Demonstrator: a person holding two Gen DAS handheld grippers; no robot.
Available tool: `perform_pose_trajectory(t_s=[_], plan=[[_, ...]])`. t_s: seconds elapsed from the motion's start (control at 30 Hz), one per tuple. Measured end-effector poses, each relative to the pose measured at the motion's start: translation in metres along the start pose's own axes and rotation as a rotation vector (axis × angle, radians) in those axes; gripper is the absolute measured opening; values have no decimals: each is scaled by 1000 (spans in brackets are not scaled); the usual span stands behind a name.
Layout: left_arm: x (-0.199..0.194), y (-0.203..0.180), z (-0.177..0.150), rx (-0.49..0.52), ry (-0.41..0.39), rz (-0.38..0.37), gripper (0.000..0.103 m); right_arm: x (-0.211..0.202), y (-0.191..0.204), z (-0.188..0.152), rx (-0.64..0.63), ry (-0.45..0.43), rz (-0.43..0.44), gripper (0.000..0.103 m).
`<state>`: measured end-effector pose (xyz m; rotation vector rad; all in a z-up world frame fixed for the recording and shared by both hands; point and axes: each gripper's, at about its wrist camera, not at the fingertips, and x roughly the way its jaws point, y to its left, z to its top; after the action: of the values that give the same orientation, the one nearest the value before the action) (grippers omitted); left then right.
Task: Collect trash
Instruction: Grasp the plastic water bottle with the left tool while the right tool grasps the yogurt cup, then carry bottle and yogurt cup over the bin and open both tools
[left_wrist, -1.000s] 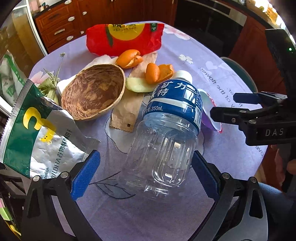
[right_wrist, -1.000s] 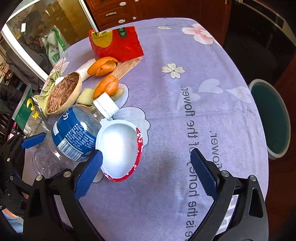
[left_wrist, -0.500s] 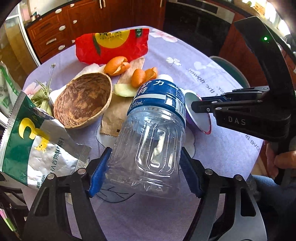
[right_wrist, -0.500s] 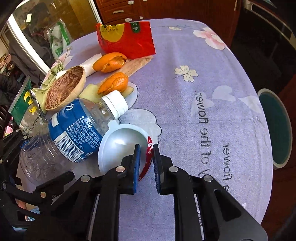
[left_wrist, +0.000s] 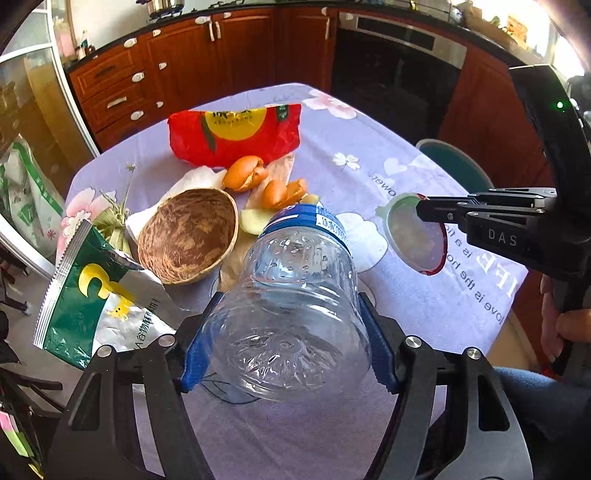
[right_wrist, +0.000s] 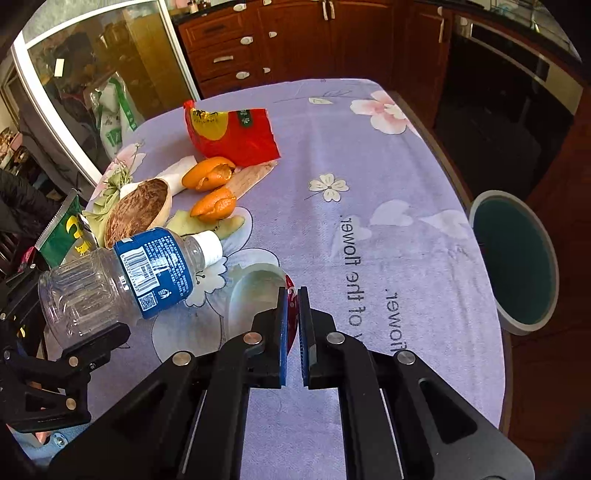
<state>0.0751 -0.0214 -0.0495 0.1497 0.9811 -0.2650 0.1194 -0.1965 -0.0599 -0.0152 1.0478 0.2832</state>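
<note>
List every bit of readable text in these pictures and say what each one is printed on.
"DAS": on the right gripper body.
"3": yellow numeral on the green foil packet; its Chinese line is too distorted to read.
"love is the", "flower": partial phrases on the purple tablecloth.
Water bottle blue label: barcode and QR code, print too small to read.
Red snack bag: lettering blurred.

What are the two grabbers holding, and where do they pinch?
The left gripper clamps the empty water bottle around its lower body. The right gripper pinches the red-edged cup by its rim.
</note>
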Motion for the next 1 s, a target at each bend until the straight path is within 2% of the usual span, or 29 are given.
perform_pose_trajectory(t_s=[0.4,0.7,1.0], plan=[[-22,-23,26,40,-76,0,64,-27,-31,-3,67,-64,-30,5],[-25,-44,43,86,-100,-2,64,-37,-41,-2,82,-94,-33,5],[-26,-73,92,139,-161,-38,64,-67,-81,8,138,-165,-90,5]])
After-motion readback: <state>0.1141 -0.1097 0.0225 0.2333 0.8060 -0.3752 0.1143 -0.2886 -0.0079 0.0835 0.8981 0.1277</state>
